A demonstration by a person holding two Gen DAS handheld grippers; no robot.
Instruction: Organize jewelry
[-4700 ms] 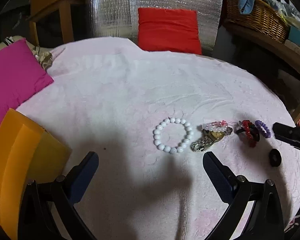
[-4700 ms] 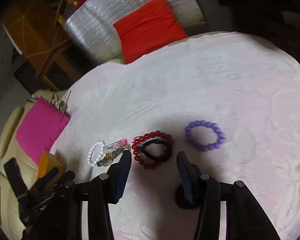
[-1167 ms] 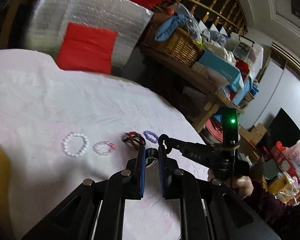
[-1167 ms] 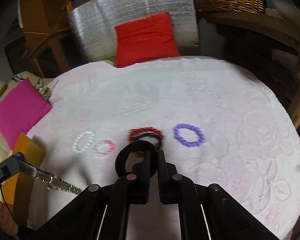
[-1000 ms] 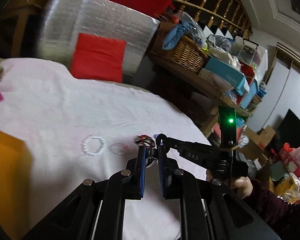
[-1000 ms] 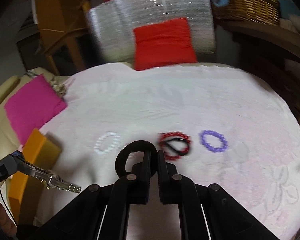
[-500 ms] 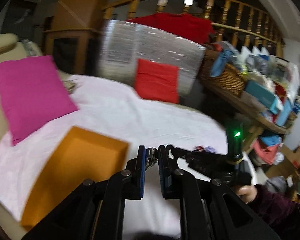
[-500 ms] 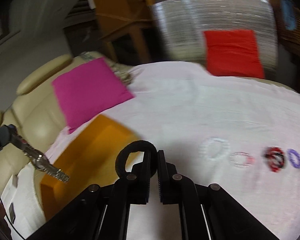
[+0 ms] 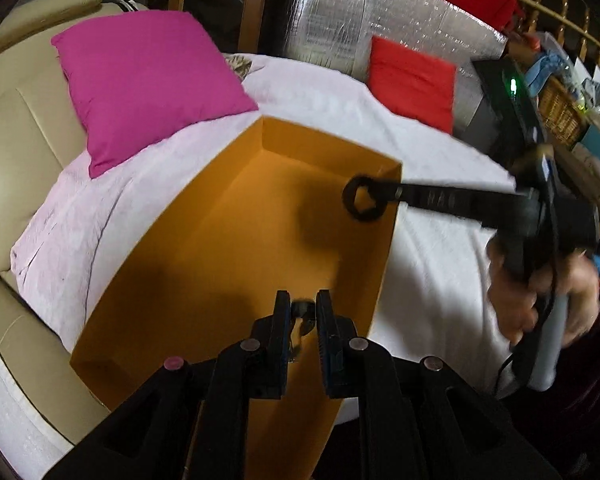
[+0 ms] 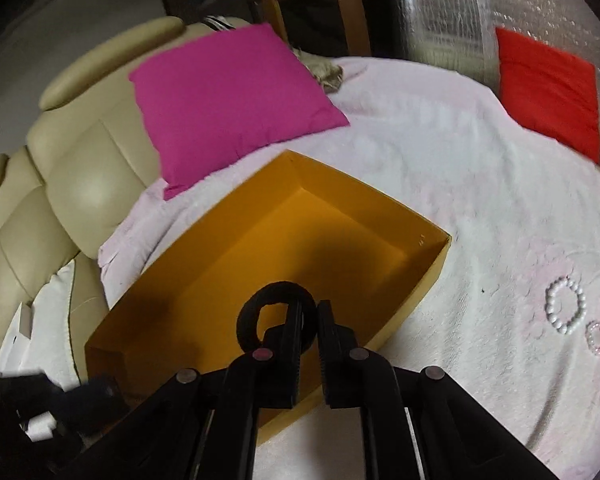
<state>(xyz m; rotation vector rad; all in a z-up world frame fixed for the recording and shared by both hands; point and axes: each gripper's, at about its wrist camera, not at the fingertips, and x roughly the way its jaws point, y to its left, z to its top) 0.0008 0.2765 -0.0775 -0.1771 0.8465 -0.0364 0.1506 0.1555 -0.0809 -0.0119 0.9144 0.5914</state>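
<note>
left claw (image 9: 303, 311) pinching watch (image 9: 300, 314) | right claw (image 10: 309, 312) pinching black ring (image 10: 278, 316) | both now over orange box (image 9: 236, 216)

The left gripper (image 9: 303, 314) hangs over the orange box (image 9: 236, 216), its jaws nearly closed on a small metal piece. The right gripper (image 10: 309, 320), gripped by the right hand (image 9: 540, 300), reaches over the box's far corner, clamping a black ring (image 10: 278, 312).

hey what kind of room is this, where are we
Likely a lived-in home room, a living room or bedroom: a beige leather sofa with a magenta cushion, a pink blanket holding an orange box, and a wooden stair railing behind.
</note>
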